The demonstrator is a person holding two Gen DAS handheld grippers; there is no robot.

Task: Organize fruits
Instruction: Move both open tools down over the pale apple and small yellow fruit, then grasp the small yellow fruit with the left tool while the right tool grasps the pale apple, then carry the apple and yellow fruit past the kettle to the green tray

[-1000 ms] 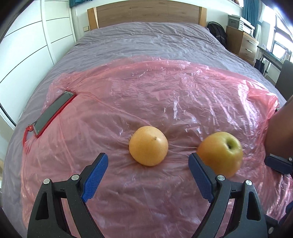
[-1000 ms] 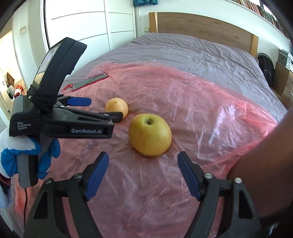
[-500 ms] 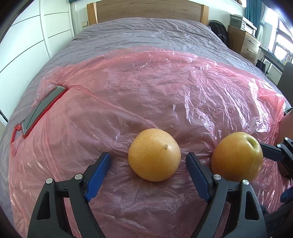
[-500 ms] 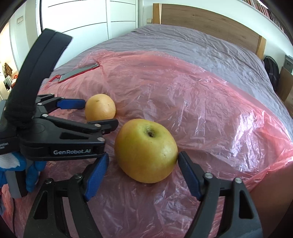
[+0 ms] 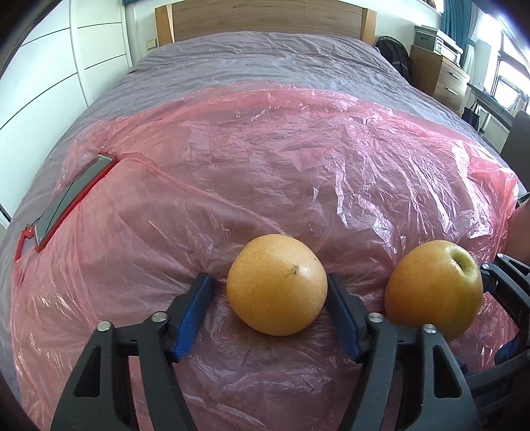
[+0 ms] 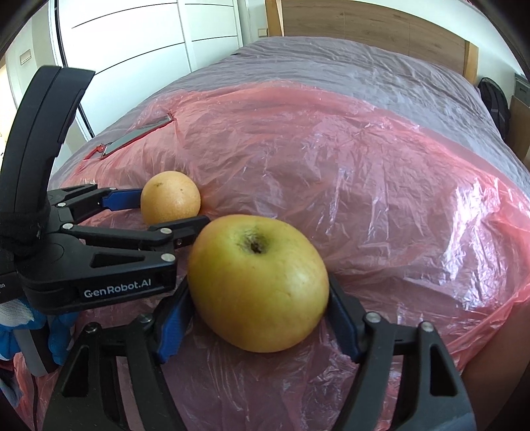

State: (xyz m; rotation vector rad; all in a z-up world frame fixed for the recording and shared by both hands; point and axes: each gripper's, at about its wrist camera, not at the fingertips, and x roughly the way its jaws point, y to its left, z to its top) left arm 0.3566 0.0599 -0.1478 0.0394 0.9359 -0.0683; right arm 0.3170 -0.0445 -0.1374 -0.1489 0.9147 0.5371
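A round yellow-orange pear (image 5: 276,285) lies on the pink plastic sheet (image 5: 265,159). My left gripper (image 5: 266,305) is open and straddles it, with the right blue pad touching its side and a gap on the left. A yellow-green apple (image 6: 258,281) lies just right of the pear; it also shows in the left wrist view (image 5: 434,288). My right gripper (image 6: 255,315) has closed in around the apple, with both blue pads against its sides. The pear (image 6: 170,197) and the left gripper (image 6: 159,212) show in the right wrist view.
The sheet covers the near half of a grey bed (image 5: 265,56). A phone in a red case (image 5: 71,195) lies at the sheet's left edge. A wooden headboard (image 5: 265,13) is at the back, white wardrobes (image 6: 132,43) at left, a wooden dresser (image 5: 440,76) at right.
Both grippers have moved forward and down over their fruits. The left jaws have narrowed around the pear. The right jaws have closed onto the apple.
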